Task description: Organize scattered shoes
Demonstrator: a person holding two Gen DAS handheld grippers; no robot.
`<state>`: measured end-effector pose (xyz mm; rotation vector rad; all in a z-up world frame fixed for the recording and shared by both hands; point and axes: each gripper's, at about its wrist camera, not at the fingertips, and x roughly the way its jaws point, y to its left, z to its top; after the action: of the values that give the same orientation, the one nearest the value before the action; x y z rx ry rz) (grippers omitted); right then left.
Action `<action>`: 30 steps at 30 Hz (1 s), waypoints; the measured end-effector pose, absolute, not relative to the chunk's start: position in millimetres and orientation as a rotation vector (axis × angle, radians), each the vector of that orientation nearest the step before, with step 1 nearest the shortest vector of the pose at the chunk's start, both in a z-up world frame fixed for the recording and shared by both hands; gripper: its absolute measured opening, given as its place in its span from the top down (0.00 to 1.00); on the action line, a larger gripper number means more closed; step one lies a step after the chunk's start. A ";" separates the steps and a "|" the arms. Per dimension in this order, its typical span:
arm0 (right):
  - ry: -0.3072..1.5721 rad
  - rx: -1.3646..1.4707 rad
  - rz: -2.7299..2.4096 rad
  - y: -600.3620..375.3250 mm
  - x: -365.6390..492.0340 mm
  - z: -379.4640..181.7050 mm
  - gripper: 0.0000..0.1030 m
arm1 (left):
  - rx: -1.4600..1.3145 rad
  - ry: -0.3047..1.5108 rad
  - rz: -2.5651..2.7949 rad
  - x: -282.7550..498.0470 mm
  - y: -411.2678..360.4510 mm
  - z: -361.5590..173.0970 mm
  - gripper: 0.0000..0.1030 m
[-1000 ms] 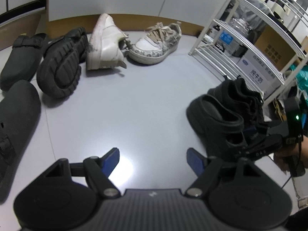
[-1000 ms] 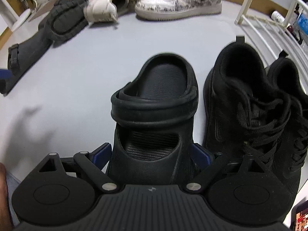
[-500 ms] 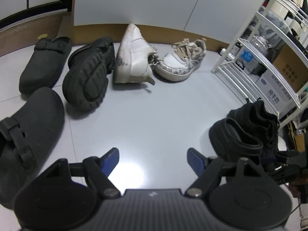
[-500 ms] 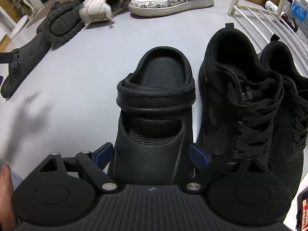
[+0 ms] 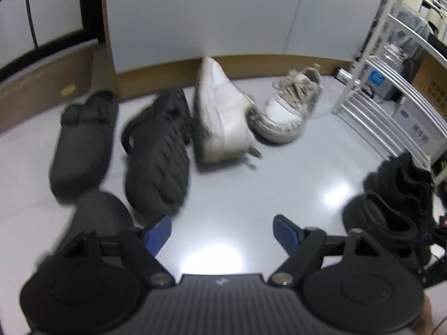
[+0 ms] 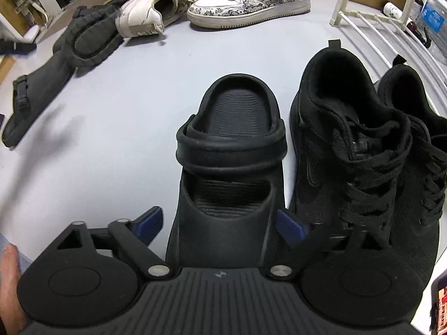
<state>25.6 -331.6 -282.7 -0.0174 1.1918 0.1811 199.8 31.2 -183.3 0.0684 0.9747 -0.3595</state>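
A black clog stands on the grey floor, its toe between the jaws of my right gripper. The jaws are opening, and a strip of floor shows between the left pad and the clog. Two black sneakers stand right beside it. My left gripper hangs open over bare floor with nothing between its fingers. Ahead of it lie a sole-up dark clog, a grey buckle clog, a white sneaker on its side and a patterned sneaker. A second grey clog lies by the left finger.
A white wire rack with boxes and bottles stands to the right of the black sneakers. A white wall with a brown skirting closes the back. A person's hand shows at the lower left edge.
My left gripper has drawn back and leftward from the black shoes, so the grey clogs now lie closer under it. The right gripper stays over the black clog.
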 end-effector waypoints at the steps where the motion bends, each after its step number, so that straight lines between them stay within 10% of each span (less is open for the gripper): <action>1: 1.193 -0.027 0.176 -330.7 26.9 -284.8 0.07 | 0.070 0.971 -0.351 206.8 32.6 -179.7 0.20; 30: 1.026 0.134 0.205 -377.5 -16.1 -239.7 0.10 | -0.177 1.151 -0.066 396.1 57.4 -254.8 0.18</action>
<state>-16.1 -377.5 -239.7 0.1338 1.0257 0.2046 396.1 57.4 -254.8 -0.1772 1.1510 -0.0656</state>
